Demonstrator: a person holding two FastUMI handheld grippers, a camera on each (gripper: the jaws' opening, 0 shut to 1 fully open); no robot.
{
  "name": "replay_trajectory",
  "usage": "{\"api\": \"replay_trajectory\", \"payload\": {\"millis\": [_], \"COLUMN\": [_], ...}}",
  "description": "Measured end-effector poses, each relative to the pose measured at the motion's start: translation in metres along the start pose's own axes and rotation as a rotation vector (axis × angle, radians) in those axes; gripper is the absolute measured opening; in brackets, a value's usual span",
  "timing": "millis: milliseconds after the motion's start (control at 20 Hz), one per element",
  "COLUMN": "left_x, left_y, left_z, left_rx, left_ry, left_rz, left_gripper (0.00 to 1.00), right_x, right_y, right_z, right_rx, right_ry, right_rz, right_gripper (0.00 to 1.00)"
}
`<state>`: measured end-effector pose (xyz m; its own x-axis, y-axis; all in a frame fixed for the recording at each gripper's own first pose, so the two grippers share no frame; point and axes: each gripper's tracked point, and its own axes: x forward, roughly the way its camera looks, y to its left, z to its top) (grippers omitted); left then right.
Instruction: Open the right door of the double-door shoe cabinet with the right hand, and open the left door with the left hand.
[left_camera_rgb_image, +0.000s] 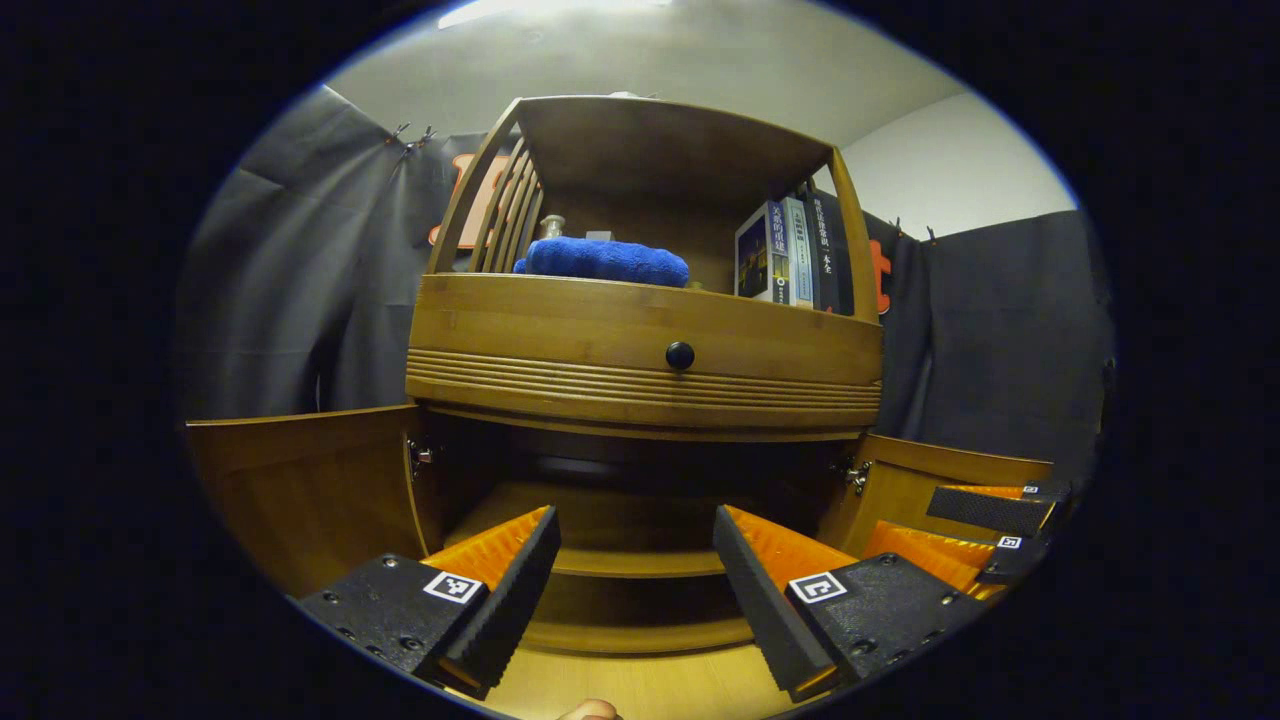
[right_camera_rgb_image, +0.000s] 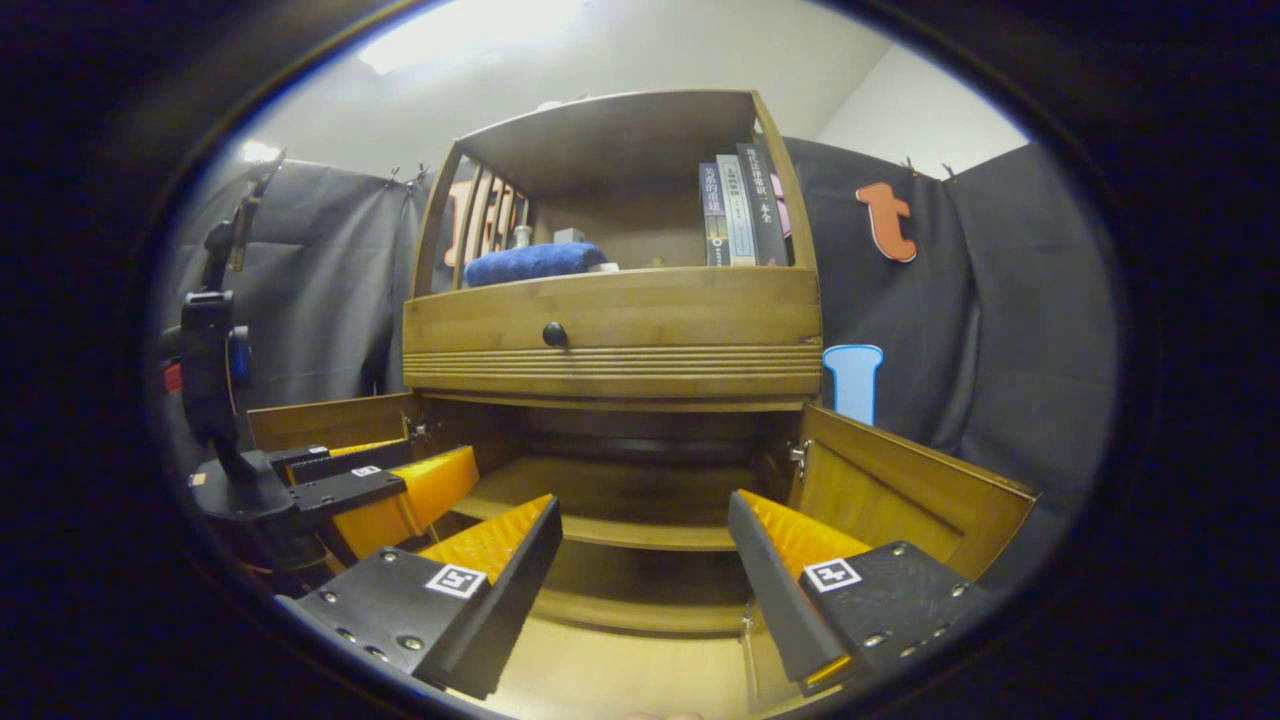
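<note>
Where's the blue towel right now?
The blue towel lies on the cabinet's open upper shelf, left of the upright books and above the drawer knob, in the left gripper view.

Blue towel (left_camera_rgb_image: 603, 259) and books (left_camera_rgb_image: 790, 252) on cabinet shelf (left_camera_rgb_image: 640, 300).

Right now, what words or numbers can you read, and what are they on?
Book spines: printed characters, too small and blurred to read.
Left hand-held gripper and right hand-held gripper: square black-and-white markers, patterns rather than words.
Shoe cabinet: no writing that I can see.
</note>
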<state>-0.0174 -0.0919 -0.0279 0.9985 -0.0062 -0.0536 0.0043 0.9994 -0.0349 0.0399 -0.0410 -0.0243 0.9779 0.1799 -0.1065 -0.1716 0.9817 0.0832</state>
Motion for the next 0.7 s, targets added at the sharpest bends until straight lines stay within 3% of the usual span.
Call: {"api": "replay_trajectory", "payload": {"millis": [400, 700], "left_x": [0.007, 0.026], "left_y": [0.001, -0.027], "left_z": [0.002, -0.01], "left_rx": [0.012, -0.014], "left_ry": [-0.017, 0.02], "left_rz": [-0.005, -0.098], "left_gripper": [0.92, 0.96], "right_x": [0.001, -0.008], "right_y": [-0.01, -0.022], "right_z": [0.003, 0.001], "right_rx": [0.011, 0.053], "right_ry": [-0.007, -0.008], "right_rz": [-0.032, -0.079], "right_gripper": [0.99, 0.97]}}
